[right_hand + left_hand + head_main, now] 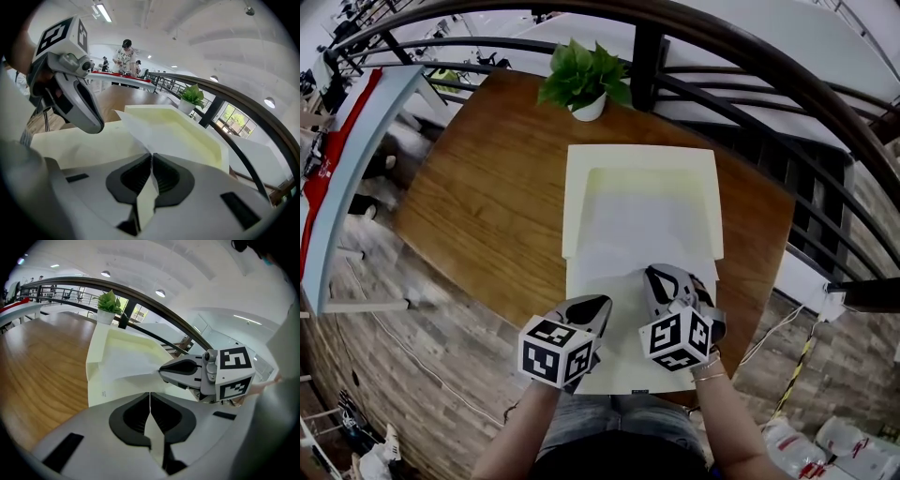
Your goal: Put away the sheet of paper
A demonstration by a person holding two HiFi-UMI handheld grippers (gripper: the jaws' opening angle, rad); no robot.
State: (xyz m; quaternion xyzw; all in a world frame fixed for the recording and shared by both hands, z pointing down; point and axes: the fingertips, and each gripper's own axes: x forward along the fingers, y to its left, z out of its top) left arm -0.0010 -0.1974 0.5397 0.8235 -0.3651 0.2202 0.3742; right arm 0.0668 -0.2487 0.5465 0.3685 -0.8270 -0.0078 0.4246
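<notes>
As the head view looked down, the sheet of paper (623,248) stretched from inside the tray (574,202) toward the table's (478,216) near edge. The left gripper (150,397), in its own view, was clamped on the sheet, the right gripper (151,159) likewise in its; uneven pushing, we judged, could buckle or tear it.

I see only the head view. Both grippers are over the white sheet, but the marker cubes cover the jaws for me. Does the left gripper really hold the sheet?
Observer: Yes. In the left gripper view, the left gripper has its jaws together on the sheet of paper.
Operator: And the right one?
Observer: The same. In its own view, the right gripper is shut on the near edge.
Operator: Does the sheet lie flat?
Observer: No. In the right gripper view its near end looks lifted, and it slopes toward the tray.
</notes>
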